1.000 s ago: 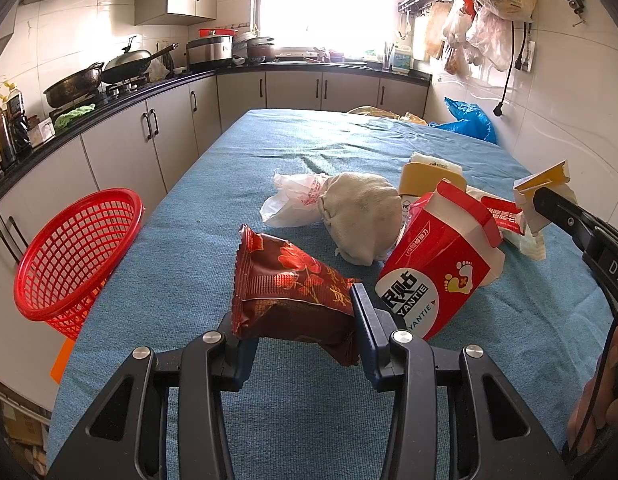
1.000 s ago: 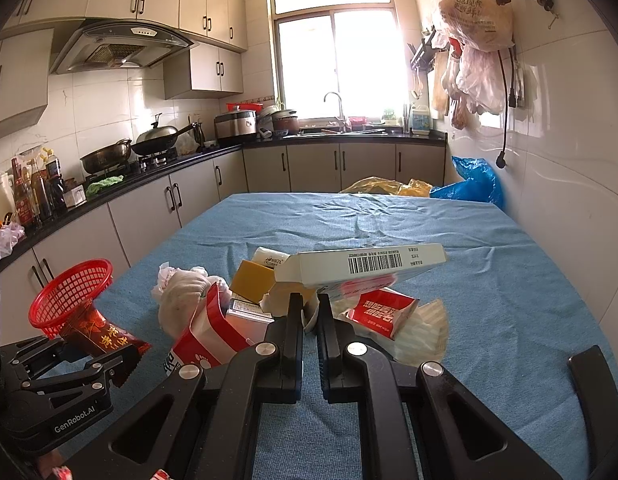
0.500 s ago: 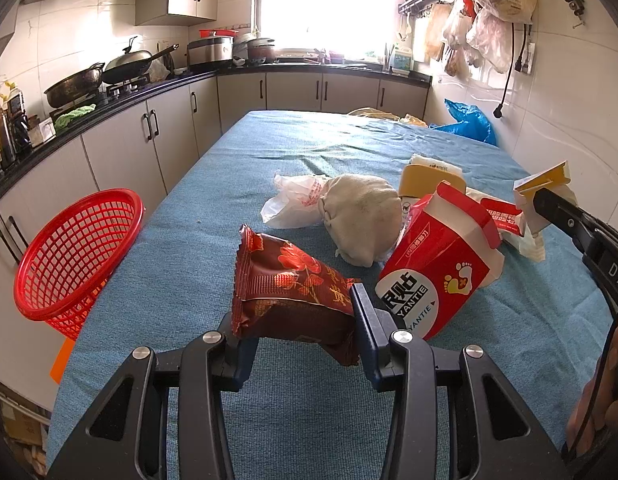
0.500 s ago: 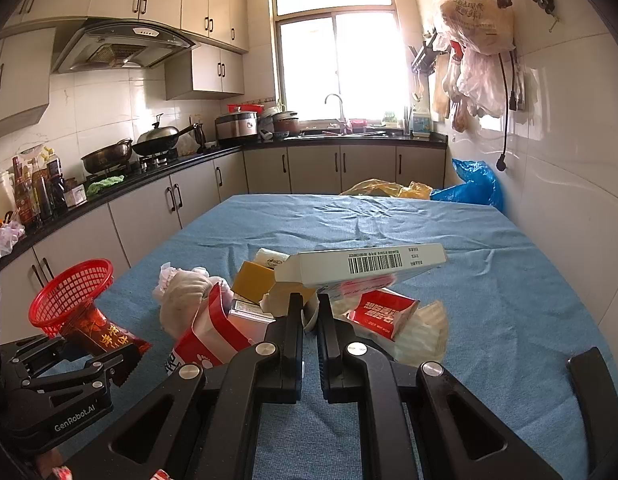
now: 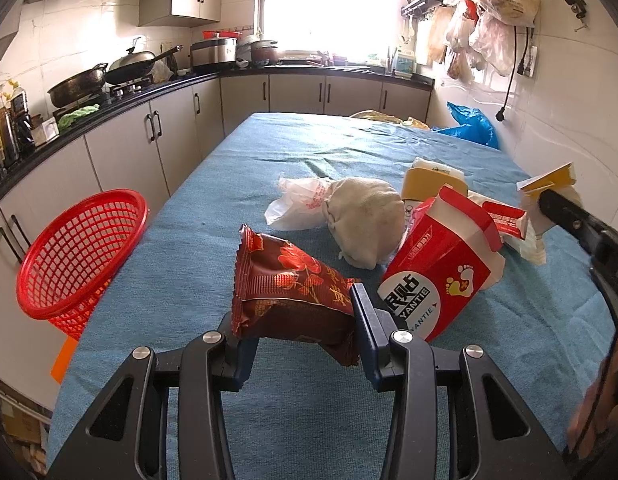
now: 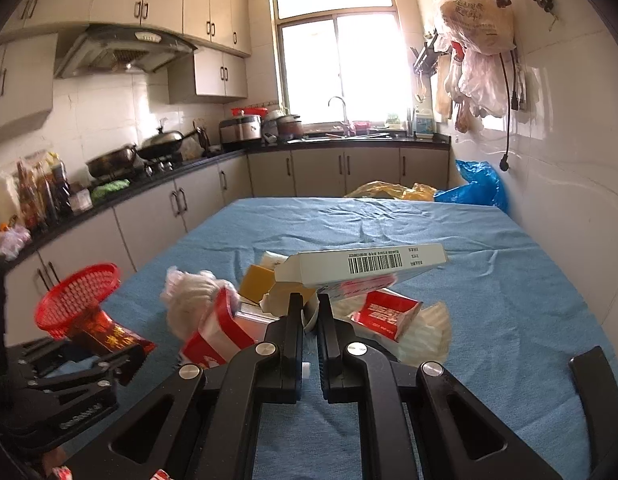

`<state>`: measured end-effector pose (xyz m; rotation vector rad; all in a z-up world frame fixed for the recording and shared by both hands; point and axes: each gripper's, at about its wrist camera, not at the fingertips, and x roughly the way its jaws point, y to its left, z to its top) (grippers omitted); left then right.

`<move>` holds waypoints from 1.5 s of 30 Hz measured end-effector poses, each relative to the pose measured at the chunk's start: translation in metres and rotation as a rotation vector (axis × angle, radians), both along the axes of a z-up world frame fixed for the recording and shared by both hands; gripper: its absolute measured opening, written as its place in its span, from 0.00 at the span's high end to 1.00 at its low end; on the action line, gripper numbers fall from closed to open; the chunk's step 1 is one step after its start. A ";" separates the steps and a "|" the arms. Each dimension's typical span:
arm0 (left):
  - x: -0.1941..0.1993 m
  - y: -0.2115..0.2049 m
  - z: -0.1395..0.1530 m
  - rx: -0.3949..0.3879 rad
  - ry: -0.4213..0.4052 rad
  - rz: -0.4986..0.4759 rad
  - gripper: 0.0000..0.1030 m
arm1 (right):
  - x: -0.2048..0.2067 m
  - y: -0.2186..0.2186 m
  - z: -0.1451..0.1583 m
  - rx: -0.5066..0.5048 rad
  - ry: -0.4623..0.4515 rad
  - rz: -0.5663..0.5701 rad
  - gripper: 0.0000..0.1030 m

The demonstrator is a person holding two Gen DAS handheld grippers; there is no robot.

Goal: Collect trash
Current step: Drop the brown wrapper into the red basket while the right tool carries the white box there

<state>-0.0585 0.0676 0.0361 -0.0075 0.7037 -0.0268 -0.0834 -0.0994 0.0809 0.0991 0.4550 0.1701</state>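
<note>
Your left gripper is clamped on the brown snack packet, low centre of frame; carry it level to the red basket at far left; your right gripper pinches the white box, centre frame; avoid tilting it.

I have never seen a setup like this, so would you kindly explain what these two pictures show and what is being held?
No robot here: a person holds a two-finger gripper in each hand, each with a camera looking along its fingers. One picture is from the left gripper, which clamps a dark red snack bag. The other is from the right gripper, shut on a flap of a white barcode box. On the blue tablecloth lie a red carton, a beige bundle and other wrappers. A red basket sits at the table's left edge, probably for the trash.
</note>
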 end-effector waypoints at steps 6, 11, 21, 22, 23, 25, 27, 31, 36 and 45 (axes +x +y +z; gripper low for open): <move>-0.004 0.000 0.004 -0.012 0.002 0.005 0.60 | -0.012 -0.003 0.009 0.037 -0.021 0.058 0.93; -0.005 0.006 0.010 -0.035 -0.009 0.020 0.60 | -0.017 -0.002 0.012 0.050 -0.018 0.084 0.93; -0.017 0.037 0.020 -0.063 -0.046 0.057 0.60 | -0.027 0.033 0.017 0.041 -0.002 0.204 0.93; -0.018 0.041 0.021 -0.064 -0.049 0.065 0.60 | -0.027 0.038 0.018 0.040 -0.001 0.215 0.93; -0.018 0.045 0.022 -0.066 -0.052 0.074 0.60 | -0.026 0.042 0.019 0.041 0.002 0.232 0.93; -0.019 0.053 0.024 -0.073 -0.055 0.090 0.60 | -0.024 0.049 0.020 0.048 0.015 0.264 0.93; -0.020 0.062 0.025 -0.077 -0.059 0.110 0.60 | -0.020 0.056 0.021 0.059 0.034 0.295 0.93; -0.022 0.081 0.028 -0.082 -0.066 0.152 0.60 | -0.012 0.074 0.021 0.071 0.074 0.353 0.93; -0.026 0.112 0.035 -0.089 -0.087 0.214 0.60 | 0.000 0.098 0.027 0.078 0.106 0.426 0.93; -0.034 0.177 0.041 -0.084 -0.103 0.342 0.60 | 0.026 0.158 0.041 0.107 0.175 0.584 0.93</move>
